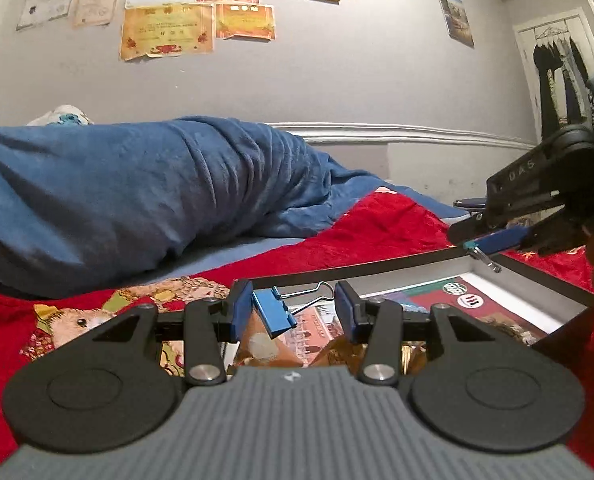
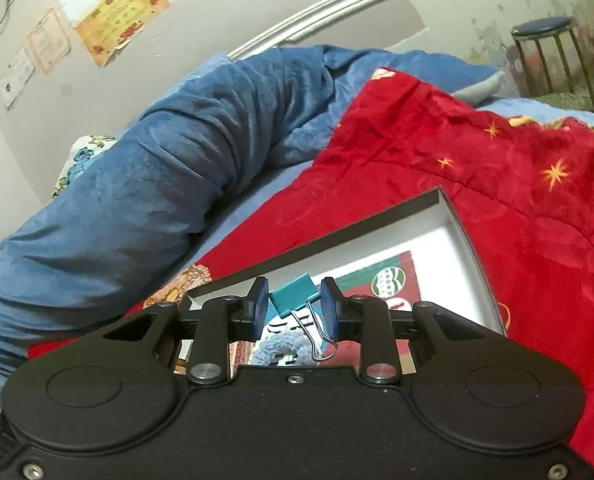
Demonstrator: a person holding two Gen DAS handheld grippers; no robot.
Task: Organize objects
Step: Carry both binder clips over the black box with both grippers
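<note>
The left gripper (image 1: pixel 295 314) holds a blue binder clip (image 1: pixel 275 312) by its wire handles, its pads pressing on them, the clip tilted against the left pad over the near end of a shallow grey box (image 1: pixel 417 266). The right gripper (image 2: pixel 295 308) is clamped on a teal binder clip (image 2: pixel 295 294), body between the pads, wire handles hanging toward the camera, above the same box (image 2: pixel 469 248). Inside the box lie printed cards and a pale blue crocheted piece (image 2: pixel 283 346). The box rests on a red blanket (image 2: pixel 497 184), with a rolled blue blanket (image 1: pixel 137 184) farther left, beside the wall
</note>
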